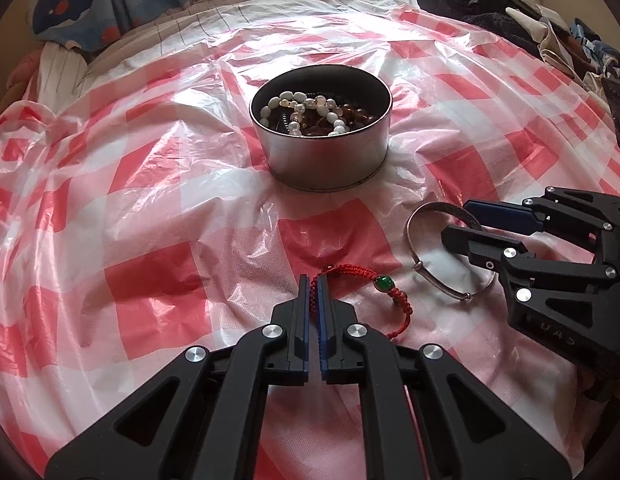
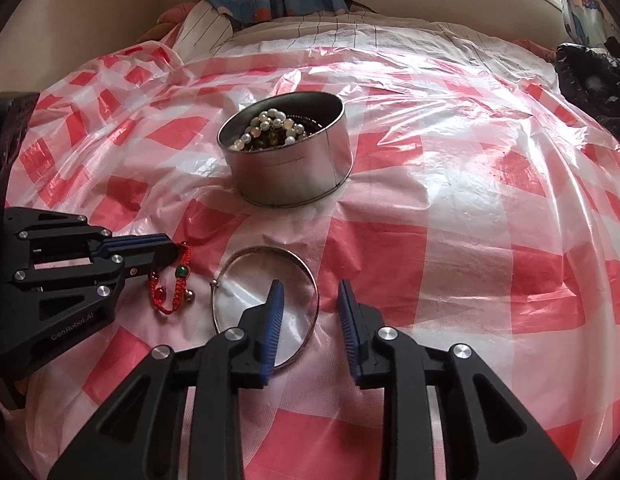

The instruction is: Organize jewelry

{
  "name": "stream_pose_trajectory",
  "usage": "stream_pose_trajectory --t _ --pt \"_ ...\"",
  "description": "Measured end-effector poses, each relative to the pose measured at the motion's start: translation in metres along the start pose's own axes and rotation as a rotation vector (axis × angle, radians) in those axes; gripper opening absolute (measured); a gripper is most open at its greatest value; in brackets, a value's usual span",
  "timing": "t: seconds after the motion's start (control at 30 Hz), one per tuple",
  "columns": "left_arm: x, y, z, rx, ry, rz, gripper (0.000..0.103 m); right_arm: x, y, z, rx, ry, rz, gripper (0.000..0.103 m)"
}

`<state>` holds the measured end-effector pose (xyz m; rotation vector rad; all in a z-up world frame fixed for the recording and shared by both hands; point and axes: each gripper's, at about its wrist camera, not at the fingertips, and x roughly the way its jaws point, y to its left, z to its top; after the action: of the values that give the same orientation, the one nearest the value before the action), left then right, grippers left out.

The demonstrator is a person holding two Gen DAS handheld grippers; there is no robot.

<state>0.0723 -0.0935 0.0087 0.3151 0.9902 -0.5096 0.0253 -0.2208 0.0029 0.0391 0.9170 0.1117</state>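
The left tool (image 1: 314, 280) is clenched on the red cord bracelet (image 1: 360, 280) at lower centre. Only the right wrist view shows the right tool (image 2: 310, 294) released, straddling the silver bangle's (image 2: 270, 254) rim below the tin (image 2: 294, 176).

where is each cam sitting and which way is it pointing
Left wrist: rides the left gripper, looking forward along its nearly closed fingers on the red cord bracelet; the right gripper enters from the right.
Right wrist: rides the right gripper, open, straddling the rim of the silver bangle; the left gripper enters from the left.
Shared: the round tin of beads on the checked plastic sheet.
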Motion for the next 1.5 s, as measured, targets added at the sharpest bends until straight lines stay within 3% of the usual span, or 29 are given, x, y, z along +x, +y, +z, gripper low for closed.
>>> stream_pose_trajectory --t 0.03,0.1,0.17,0.53,0.73,1.03,1.13,1.23,1.3,1.43,1.5 --pt "0.000 -0.001 0.000 0.006 0.002 0.002 0.004 0.000 0.001 0.000 -0.005 0.003 0.003 0.025" --pt "-0.002 -0.002 0.001 0.013 -0.002 -0.008 0.002 0.001 0.000 0.000 -0.003 0.003 0.012 0.008" --pt "-0.008 -0.003 0.002 0.009 -0.026 -0.022 0.002 -0.002 -0.002 -0.001 0.008 -0.009 0.022 0.005" --pt "-0.042 0.015 0.017 -0.092 -0.178 -0.063 0.002 -0.037 -0.010 0.010 0.070 -0.184 0.064 0.005" --pt "-0.047 0.021 0.050 -0.111 -0.240 -0.068 0.002 -0.045 -0.012 0.029 0.080 -0.246 0.042 0.005" --pt "-0.024 0.032 0.091 -0.172 -0.279 -0.093 0.002 -0.039 -0.021 0.052 0.097 -0.271 0.001 0.005" --pt "-0.007 0.037 0.103 -0.188 -0.247 -0.131 0.002 -0.032 -0.019 0.063 0.084 -0.273 -0.015 0.005" --pt "0.016 0.041 0.107 -0.194 -0.160 -0.124 0.010 -0.017 -0.014 0.080 0.059 -0.271 -0.029 0.005" --pt "0.016 0.049 0.101 -0.212 -0.159 -0.103 0.023 -0.006 -0.009 0.088 0.040 -0.260 -0.026 0.005" --pt "0.003 0.067 0.085 -0.250 -0.164 -0.057 0.032 0.016 -0.002 0.095 0.014 -0.221 -0.046 0.008" --pt "-0.007 0.071 0.075 -0.258 -0.169 -0.046 0.037 0.017 -0.004 0.091 0.021 -0.220 -0.052 0.017"
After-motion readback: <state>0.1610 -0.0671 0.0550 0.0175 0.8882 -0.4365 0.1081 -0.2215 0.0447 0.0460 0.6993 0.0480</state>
